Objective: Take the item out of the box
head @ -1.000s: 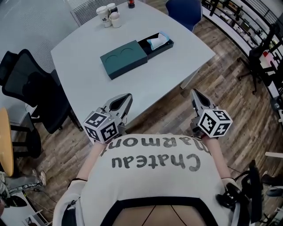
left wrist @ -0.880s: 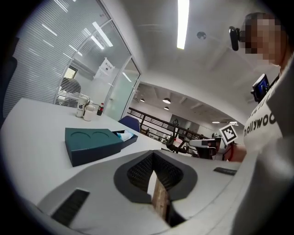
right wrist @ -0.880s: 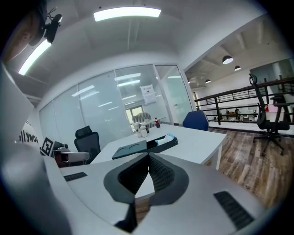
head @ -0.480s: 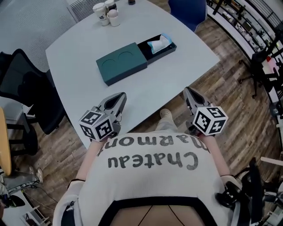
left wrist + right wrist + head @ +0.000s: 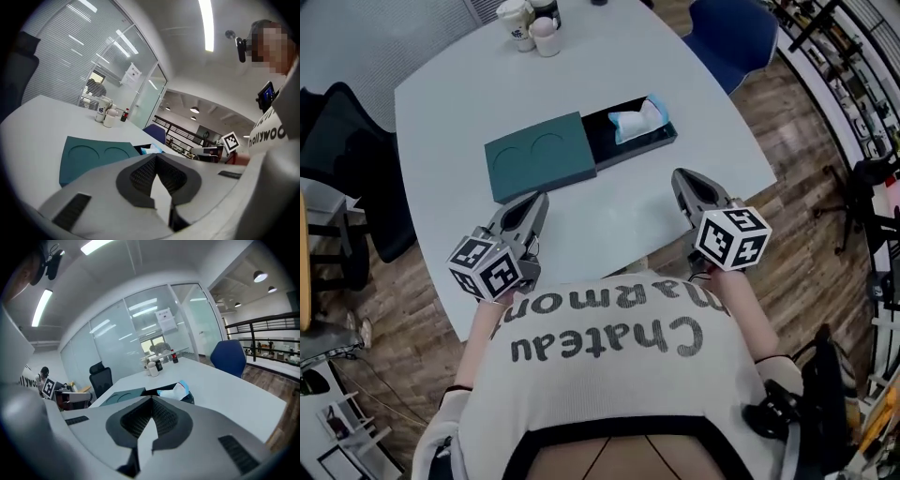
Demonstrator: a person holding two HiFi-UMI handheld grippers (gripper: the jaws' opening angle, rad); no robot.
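Note:
A dark teal box lies on the white table, its black drawer slid out to the right. A pale blue and white item lies in the drawer. The teal box also shows in the left gripper view, and the item in the right gripper view. My left gripper hovers over the table's near edge, just short of the box, jaws shut and empty. My right gripper hangs over the near right edge, short of the drawer, jaws shut with nothing between them.
Several paper cups and a small bottle stand at the table's far end. A black office chair is at the left and a blue chair at the far right. Wooden floor surrounds the table.
Both grippers have moved forward from beside the person's body to over the table's near edge, closer to the box. Jaws stay shut.

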